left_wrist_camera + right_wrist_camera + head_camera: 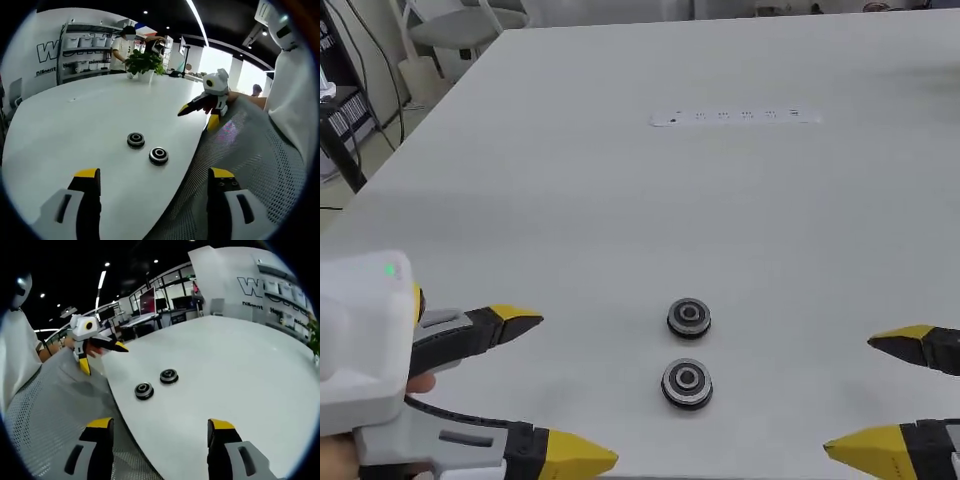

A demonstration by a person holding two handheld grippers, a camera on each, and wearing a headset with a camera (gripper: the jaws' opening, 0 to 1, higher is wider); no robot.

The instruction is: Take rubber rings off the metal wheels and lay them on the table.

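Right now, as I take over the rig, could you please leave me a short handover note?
Left tongs: open, empty, left of the wheels.
Right tongs: open, empty, to their right.
Far wheel and near wheel lie flat, apart, on the white table between the tongs.
Done: nothing; both seem to wear their dark rubber rings.
Left: pull both rings off, lay them on the table.

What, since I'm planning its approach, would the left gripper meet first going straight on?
Likely the nearer wheel, lying roughly centred ahead of the left gripper and its open jaws, though depth is unclear.
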